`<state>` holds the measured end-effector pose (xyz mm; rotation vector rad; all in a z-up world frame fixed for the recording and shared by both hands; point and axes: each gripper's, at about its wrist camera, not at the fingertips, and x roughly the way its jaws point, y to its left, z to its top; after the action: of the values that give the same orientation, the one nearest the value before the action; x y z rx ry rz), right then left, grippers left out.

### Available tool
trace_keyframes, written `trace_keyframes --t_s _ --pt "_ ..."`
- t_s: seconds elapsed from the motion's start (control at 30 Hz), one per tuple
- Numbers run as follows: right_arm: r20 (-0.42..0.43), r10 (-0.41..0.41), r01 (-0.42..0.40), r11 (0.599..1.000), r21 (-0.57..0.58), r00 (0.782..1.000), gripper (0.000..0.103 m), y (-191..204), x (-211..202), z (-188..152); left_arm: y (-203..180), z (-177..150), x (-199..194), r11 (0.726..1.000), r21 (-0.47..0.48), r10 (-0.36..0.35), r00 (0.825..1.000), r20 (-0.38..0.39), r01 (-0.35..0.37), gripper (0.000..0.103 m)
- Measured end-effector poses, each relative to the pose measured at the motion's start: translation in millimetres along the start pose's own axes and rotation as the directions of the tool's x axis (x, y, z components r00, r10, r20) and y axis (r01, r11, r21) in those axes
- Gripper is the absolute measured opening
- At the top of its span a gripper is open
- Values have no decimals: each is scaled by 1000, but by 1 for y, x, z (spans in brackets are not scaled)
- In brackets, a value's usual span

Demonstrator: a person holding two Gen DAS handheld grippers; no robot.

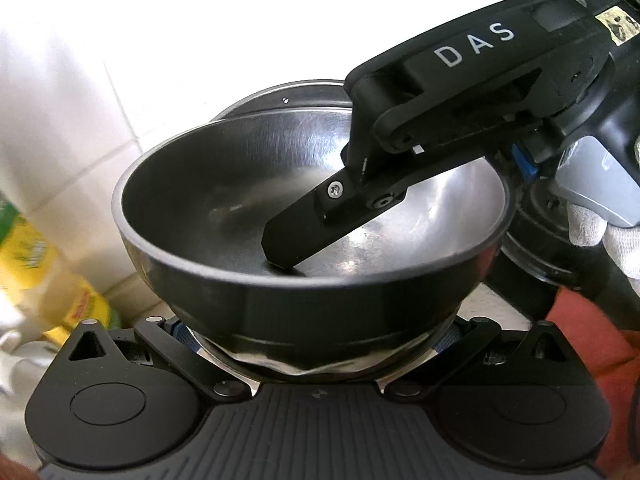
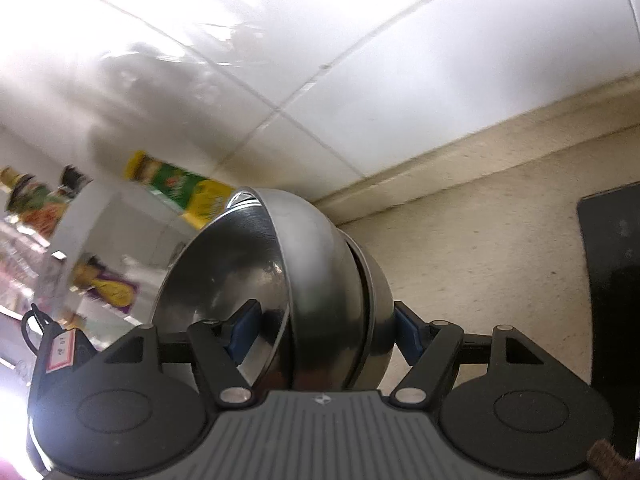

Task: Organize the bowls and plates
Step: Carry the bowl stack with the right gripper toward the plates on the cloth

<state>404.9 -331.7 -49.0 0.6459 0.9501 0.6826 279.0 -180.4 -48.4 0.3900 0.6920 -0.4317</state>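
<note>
- In the left wrist view the steel bowl (image 1: 224,184) sits right in front of the camera, mouth tilted up toward us, with the rim of a second bowl (image 1: 280,94) showing behind its far edge.
- A round bowl has no long axis; in the right wrist view the stack (image 2: 320,280) lies tipped on its side, mouths facing left, bases to the right.
- The right hand-held gripper (image 2: 324,332) clamps that stack: its left blue pad (image 2: 244,330) is inside the inner bowl, its right blue pad (image 2: 410,334) against the outer bowl's wall, jaws about half spread.
- From the left camera we see one black finger (image 1: 298,226) of that gripper reaching down into the bowl, a white-gloved hand (image 1: 600,236) behind it.
- The left hand-held gripper (image 1: 312,344) sits under the bowl; its fingertips are hidden by the bowl's base, so we cannot tell whether it grips or is only close.
- The stack is off the beige surface (image 2: 480,240), in front of a white tiled wall (image 2: 360,80).
- Blurred yellow-green packets (image 2: 188,192) stand at left; a dark slab (image 2: 612,280) is cut off at the right edge.
</note>
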Motion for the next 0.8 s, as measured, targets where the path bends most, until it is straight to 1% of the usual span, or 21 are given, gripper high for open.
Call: trace_keyframes --t_s 0.13,0.2,0.33,0.47,0.63,0.8 --pt "-1 32 -32 999 -39 999 66 24 -13 -7 -17 -7 -39 998 -20 53 999 9 -52 103" --pt "-7 44 -45 997 -62 999 66 37 -19 -12 -29 -17 -53 996 -34 78 997 6 -78 103" --pt "-39 79 -83 992 -92 996 66 56 -24 -24 -50 -33 -87 989 -68 135 991 0 -134 103" --pt "-75 103 -111 986 -123 992 66 72 -26 -39 -71 -54 -115 978 -110 173 985 -21 -174 103" --pt "-124 113 -130 982 -136 986 66 90 -25 -67 -97 -90 -159 968 -152 194 980 -48 -199 103" --pt "-156 109 -128 984 -123 982 66 99 -26 -106 -123 -132 -191 966 -175 179 981 -71 -189 103"
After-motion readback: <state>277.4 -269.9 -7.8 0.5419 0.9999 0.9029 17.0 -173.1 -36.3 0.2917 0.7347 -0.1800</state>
